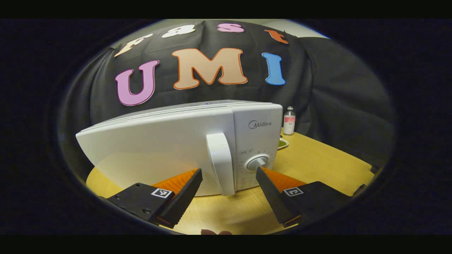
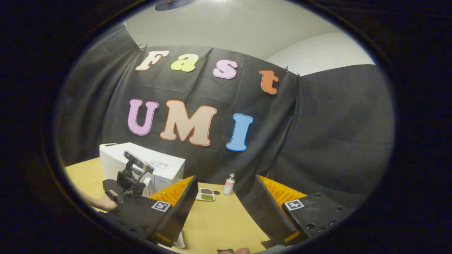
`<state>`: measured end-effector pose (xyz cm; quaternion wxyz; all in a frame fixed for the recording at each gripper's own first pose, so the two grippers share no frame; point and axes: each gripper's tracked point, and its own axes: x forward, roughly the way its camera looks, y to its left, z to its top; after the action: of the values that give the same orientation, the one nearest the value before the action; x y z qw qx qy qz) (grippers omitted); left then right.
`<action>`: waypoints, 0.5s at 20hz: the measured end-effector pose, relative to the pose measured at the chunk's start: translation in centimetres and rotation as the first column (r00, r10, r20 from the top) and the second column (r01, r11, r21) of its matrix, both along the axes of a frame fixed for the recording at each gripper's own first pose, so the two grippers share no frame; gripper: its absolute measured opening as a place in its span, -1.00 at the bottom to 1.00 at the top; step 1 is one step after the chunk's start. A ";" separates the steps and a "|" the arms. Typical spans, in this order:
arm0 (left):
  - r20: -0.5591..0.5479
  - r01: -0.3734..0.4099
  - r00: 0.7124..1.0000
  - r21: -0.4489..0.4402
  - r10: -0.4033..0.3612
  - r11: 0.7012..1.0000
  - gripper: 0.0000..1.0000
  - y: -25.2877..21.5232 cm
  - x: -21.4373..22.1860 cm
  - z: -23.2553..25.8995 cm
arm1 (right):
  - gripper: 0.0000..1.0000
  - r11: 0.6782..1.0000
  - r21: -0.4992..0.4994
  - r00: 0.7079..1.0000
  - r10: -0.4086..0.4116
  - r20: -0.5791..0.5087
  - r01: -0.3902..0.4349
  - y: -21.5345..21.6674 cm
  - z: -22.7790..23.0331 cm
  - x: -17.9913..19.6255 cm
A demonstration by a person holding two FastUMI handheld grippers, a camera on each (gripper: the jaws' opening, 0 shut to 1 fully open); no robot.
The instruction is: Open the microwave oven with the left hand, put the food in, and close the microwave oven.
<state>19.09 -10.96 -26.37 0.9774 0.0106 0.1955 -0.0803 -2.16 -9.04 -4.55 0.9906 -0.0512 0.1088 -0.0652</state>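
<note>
A white microwave [image 1: 169, 141] stands on the wooden table [image 1: 317, 162] with its door closed. Its upright white handle [image 1: 220, 162] sits right ahead of my left gripper [image 1: 229, 172], between the two spread fingers, which are open and not touching it. A round dial [image 1: 257, 163] is just right of the handle. In the right gripper view the microwave [image 2: 155, 165] is at the far left, with the left gripper [image 2: 129, 181] and the hand holding it in front of it. A small white food tray [image 2: 206, 194] lies on the table beyond my open right gripper [image 2: 226, 183], which holds nothing.
A small bottle with a pink label [image 1: 289, 121] [image 2: 229, 184] stands behind the food tray near the black cloth wall. The tray's edge [image 1: 282, 143] peeks out from behind the microwave's right side. Bare tabletop [image 2: 219, 222] lies below the right gripper.
</note>
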 end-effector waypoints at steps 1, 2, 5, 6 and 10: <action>0.005 -0.003 1.000 -0.008 0.003 1.000 0.97 -0.1 0.2 0.0 | 1.00 1.000 -0.009 1.000 0.006 -0.010 -0.006 0.0 -0.1 -0.2; 0.010 -0.009 1.000 -0.021 0.009 1.000 1.00 -0.2 0.3 0.0 | 0.94 1.000 -0.011 1.000 0.008 -0.018 -0.008 -0.1 -0.3 -0.3; 0.027 -0.043 0.999 -0.030 0.044 0.999 0.78 0.1 0.7 0.1 | 0.94 1.000 0.005 0.999 0.006 -0.036 -0.006 -0.2 -0.6 -0.4; 0.029 -0.051 0.998 -0.031 0.052 0.998 0.58 0.2 0.7 0.0 | 0.94 1.000 0.007 0.999 0.008 -0.042 -0.008 -0.2 -0.8 -0.5; 0.024 -0.074 0.997 -0.015 0.074 0.997 -0.39 0.3 0.9 -0.4 | 0.94 0.999 -0.007 0.998 0.034 -0.047 -0.034 0.1 -1.0 -0.3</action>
<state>20.00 -10.69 -26.81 0.9820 -0.0026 0.1831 -0.0453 -2.44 -8.95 -5.57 0.9886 -0.0583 0.1307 -0.0476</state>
